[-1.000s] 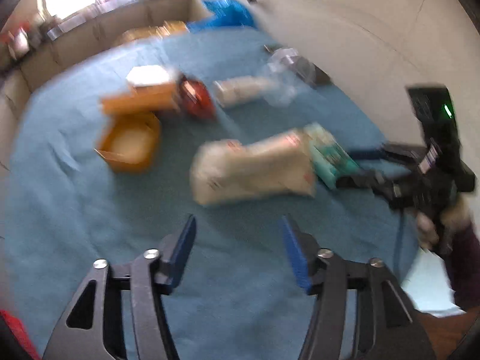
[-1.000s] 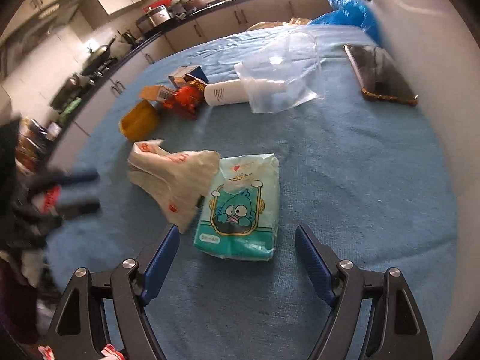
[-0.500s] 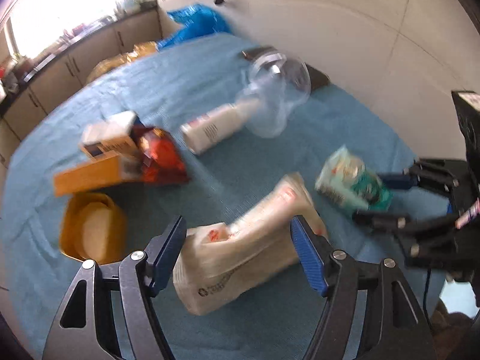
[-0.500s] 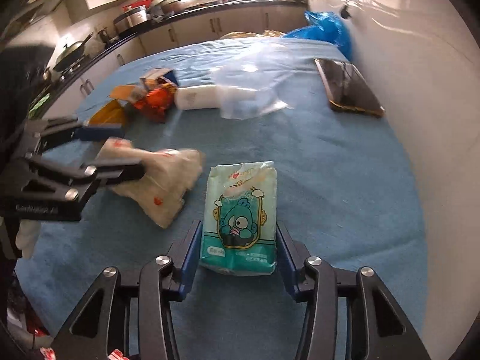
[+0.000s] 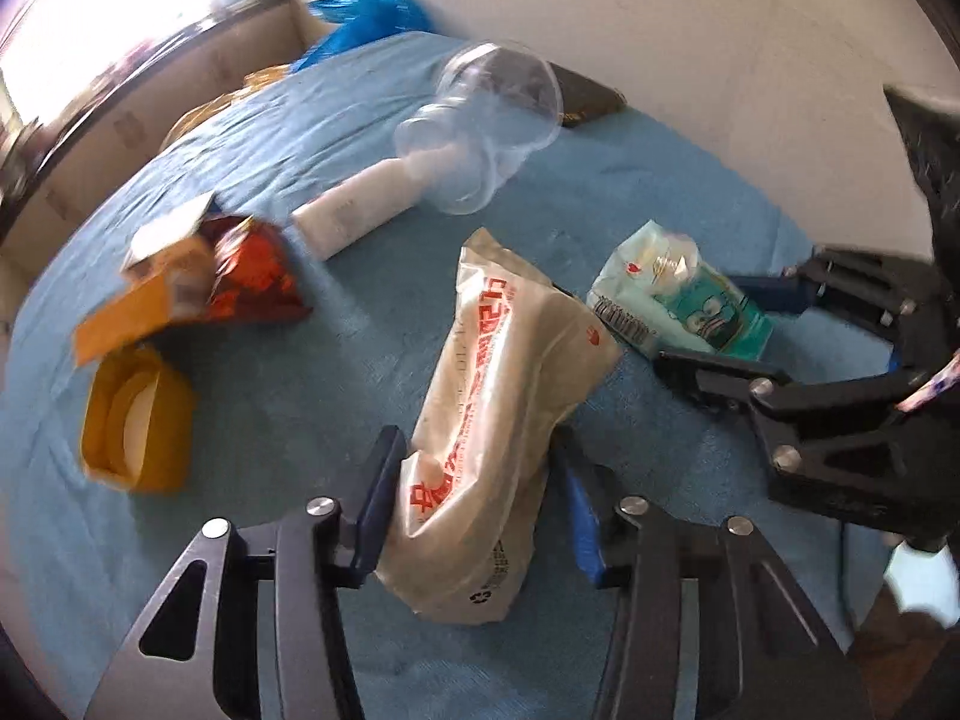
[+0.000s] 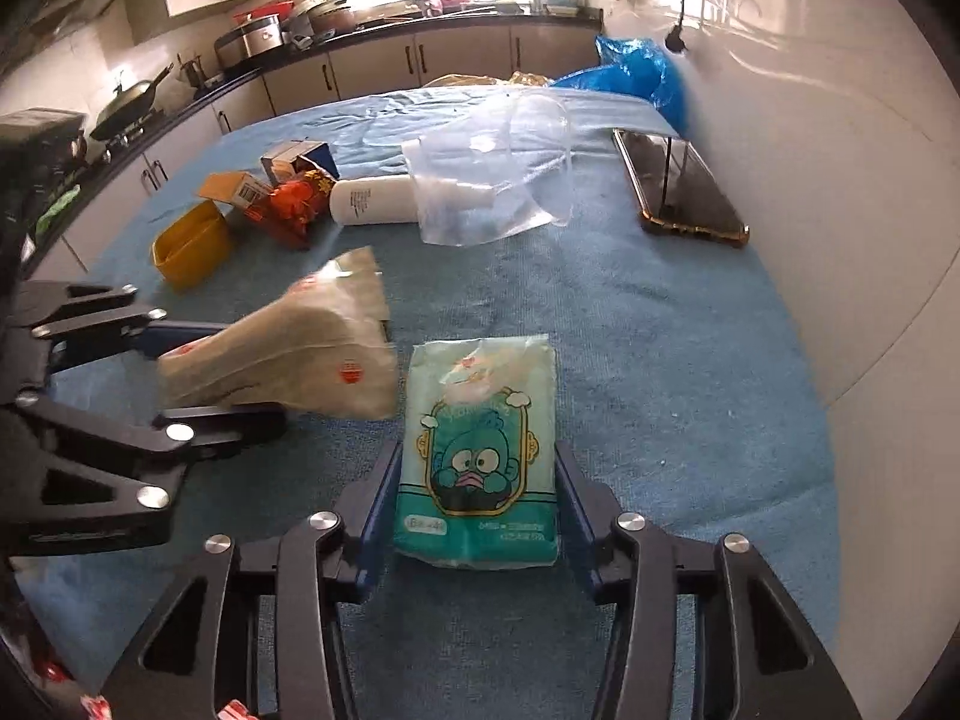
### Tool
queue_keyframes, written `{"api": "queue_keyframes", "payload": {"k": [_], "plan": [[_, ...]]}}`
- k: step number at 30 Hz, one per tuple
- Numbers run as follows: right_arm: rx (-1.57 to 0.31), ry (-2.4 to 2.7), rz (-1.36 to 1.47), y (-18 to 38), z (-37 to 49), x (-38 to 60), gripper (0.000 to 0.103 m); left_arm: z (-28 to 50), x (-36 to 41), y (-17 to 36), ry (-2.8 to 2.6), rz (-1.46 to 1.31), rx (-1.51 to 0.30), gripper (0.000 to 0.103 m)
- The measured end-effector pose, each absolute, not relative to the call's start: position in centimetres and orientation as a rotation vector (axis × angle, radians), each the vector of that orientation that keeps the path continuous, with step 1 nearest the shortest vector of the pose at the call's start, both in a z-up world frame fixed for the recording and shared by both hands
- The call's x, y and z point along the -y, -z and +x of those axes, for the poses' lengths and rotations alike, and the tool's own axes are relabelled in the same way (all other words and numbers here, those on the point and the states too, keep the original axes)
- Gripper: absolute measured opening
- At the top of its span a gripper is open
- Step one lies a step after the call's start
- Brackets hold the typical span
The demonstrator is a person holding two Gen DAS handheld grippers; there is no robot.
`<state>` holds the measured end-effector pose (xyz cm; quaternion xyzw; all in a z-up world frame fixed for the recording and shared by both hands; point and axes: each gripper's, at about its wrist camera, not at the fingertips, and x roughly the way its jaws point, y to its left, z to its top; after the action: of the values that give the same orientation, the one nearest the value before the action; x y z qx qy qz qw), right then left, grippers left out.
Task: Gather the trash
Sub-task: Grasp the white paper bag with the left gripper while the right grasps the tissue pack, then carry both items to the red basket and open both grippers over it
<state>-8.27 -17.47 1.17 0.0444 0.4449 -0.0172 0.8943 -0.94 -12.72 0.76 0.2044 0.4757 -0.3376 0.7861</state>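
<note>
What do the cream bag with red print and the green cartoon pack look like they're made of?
Cream bag: probably thin plastic film, slightly glossy; it crumples and shows a recycling mark. Green cartoon pack: likely soft, shiny plastic wrap, judging by the glare and wrinkles on top; the contents can't be seen.

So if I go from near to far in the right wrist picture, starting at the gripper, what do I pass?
Right gripper → green tissue pack → clear plastic bag → blue plastic bag → kitchen counter.
</note>
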Motion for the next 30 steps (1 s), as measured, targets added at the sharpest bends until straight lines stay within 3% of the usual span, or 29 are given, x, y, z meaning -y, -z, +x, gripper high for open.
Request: {"api": "queue_keyframes", "payload": {"k": [3,30], "plan": [[-0.897,0.025,0.133,-1.9,-8.8,17.8,0.035,-2.1,10.2,-1.8,0.688,0.318,-1.025,0.046],[-0.694,-0.482,0.091,-8.4,-17.3,1.1,0.035,-20.9,-14.0,-12.1,0.111,-0.081,-0.774,0.046]]}}
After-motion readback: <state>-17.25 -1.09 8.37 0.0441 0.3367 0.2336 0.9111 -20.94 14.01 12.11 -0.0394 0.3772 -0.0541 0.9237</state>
